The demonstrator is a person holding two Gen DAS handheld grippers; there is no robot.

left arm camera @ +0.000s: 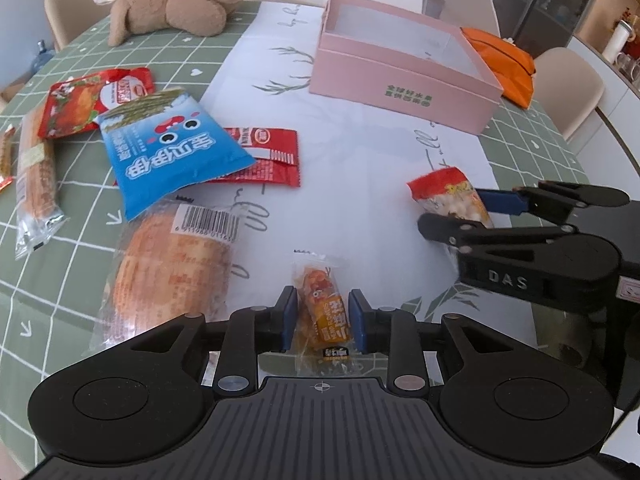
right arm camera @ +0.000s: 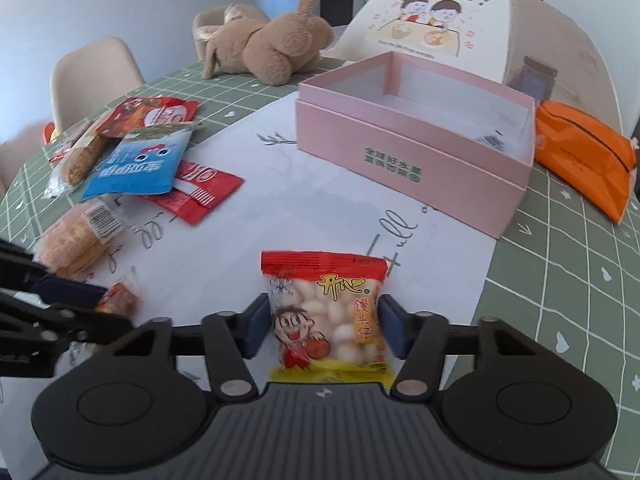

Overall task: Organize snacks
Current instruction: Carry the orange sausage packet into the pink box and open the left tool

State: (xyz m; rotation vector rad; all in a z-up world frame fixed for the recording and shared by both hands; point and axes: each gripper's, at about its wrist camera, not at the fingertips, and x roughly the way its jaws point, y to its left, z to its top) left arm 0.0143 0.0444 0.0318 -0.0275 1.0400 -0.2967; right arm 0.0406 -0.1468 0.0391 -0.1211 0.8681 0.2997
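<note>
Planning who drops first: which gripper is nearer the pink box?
Right. The right gripper, holding the bun snack bag, faces the pink box across bare cloth; the left gripper, holding a small orange packet, sits farther back.

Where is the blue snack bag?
In the left wrist view, the blue snack bag lies on the table's left side, overlapping a red packet, above the barcoded bread pack.

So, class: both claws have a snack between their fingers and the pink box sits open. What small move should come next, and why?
Probably carry the right claw forward to the open pink box and drop its bun-ball snack bag there. The bag is already clamped, and bare table lies between it and the box.
</note>
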